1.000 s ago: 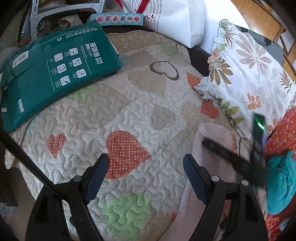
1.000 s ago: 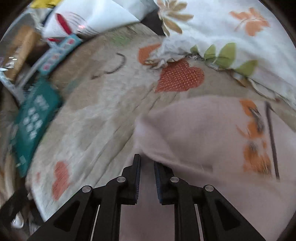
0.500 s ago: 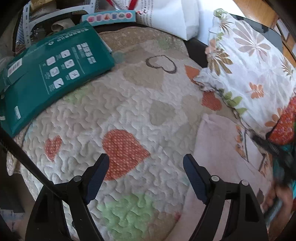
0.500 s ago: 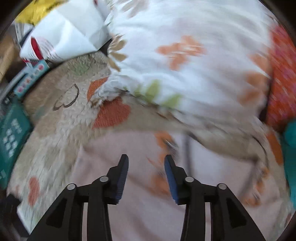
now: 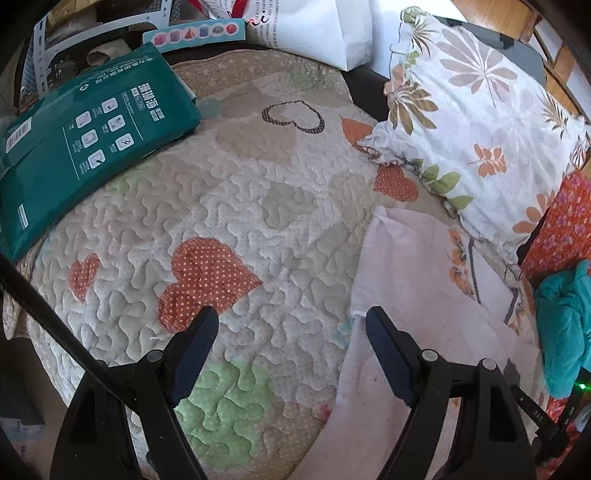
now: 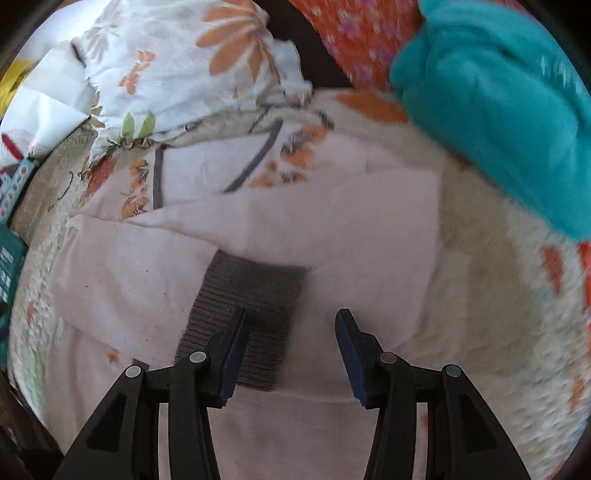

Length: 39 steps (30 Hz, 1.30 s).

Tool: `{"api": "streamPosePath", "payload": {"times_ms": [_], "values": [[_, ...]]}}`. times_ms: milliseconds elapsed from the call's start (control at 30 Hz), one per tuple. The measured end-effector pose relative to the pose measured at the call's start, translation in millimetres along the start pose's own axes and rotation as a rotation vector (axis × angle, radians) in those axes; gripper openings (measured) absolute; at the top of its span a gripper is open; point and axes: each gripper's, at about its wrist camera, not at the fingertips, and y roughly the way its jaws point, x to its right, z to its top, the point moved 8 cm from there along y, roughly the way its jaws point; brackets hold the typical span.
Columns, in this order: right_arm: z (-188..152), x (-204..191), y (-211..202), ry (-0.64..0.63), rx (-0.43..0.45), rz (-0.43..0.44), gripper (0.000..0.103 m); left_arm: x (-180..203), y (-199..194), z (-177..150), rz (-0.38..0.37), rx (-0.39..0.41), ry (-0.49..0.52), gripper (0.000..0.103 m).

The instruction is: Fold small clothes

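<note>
A pale pink small garment (image 6: pixel 332 229) with orange flower prints and a grey ribbed cuff (image 6: pixel 243 306) lies partly folded on the quilted heart-patterned bedspread (image 5: pixel 240 206). It also shows in the left wrist view (image 5: pixel 413 280) at the right. My right gripper (image 6: pixel 291 332) is open and empty, just above the garment by the cuff. My left gripper (image 5: pixel 291 332) is open and empty over the quilt, its right finger at the garment's left edge.
A floral pillow (image 5: pixel 480 122) lies at the back right, a teal cloth (image 6: pixel 498 110) and an orange patterned fabric (image 5: pixel 561 236) at the right. A green package (image 5: pixel 85 144) lies at the left and a white bag (image 5: pixel 314 26) behind.
My right gripper let go of the garment, opened and swung right toward the cuff end. The left gripper stayed open and barely moved.
</note>
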Motion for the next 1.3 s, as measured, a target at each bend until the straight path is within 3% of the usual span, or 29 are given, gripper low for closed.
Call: {"api": "streamPosePath", "payload": {"times_ms": [33, 100, 133, 200, 267, 433, 533, 633, 700, 767, 833, 967, 1033, 1167, 1300], "values": [[-2, -3, 4, 0.013, -0.003, 0.016, 0.051, 1, 0, 0, 0.000, -0.001, 0.005, 0.081], [0, -16, 4, -0.007, 0.023, 0.030, 0.014, 1, 0, 0, 0.004, 0.003, 0.015, 0.081], [1, -20, 2, -0.028, 0.031, 0.033, 0.008, 2, 0, 1, 0.006, 0.007, 0.019, 0.081], [2, -30, -6, -0.069, 0.052, 0.030, 0.007, 3, 0, 3, 0.007, 0.010, 0.025, 0.081], [5, -26, -10, -0.094, 0.061, -0.038, 0.006, 3, 1, 4, 0.006, 0.006, 0.024, 0.081], [9, 22, -5, -0.009, 0.031, -0.183, 0.006, 6, 6, 2, 0.009, -0.005, 0.036, 0.081], [4, 25, -7, -0.014, 0.017, -0.190, 0.012, 14, 13, -2, 0.022, -0.010, 0.069, 0.081], [8, 12, -32, -0.057, 0.122, -0.206, 0.027, 27, 22, -6, 0.025, -0.004, 0.113, 0.081], [12, 0, -49, -0.077, 0.206, -0.196, 0.049, 37, 28, -7, 0.031, 0.011, 0.152, 0.081], [15, -15, -52, -0.090, 0.234, -0.145, 0.056, 50, 40, -8, 0.061, 0.021, 0.215, 0.081], [14, -35, -46, -0.103, 0.201, -0.065, 0.056, 52, 53, -13, 0.082, -0.011, 0.235, 0.081], [22, -101, -32, -0.158, 0.136, 0.136, 0.051, 43, 89, -34, 0.008, -0.205, 0.103, 0.080], [32, -150, -27, -0.206, 0.100, 0.278, 0.049, 42, 86, -30, 0.011, -0.170, 0.087, 0.080], [48, -243, -3, -0.294, 0.011, 0.484, 0.049, 43, 86, -32, 0.020, -0.168, 0.100, 0.080], [61, -308, 43, -0.318, -0.079, 0.575, 0.049, 49, 89, -36, 0.063, -0.151, 0.154, 0.080]]}}
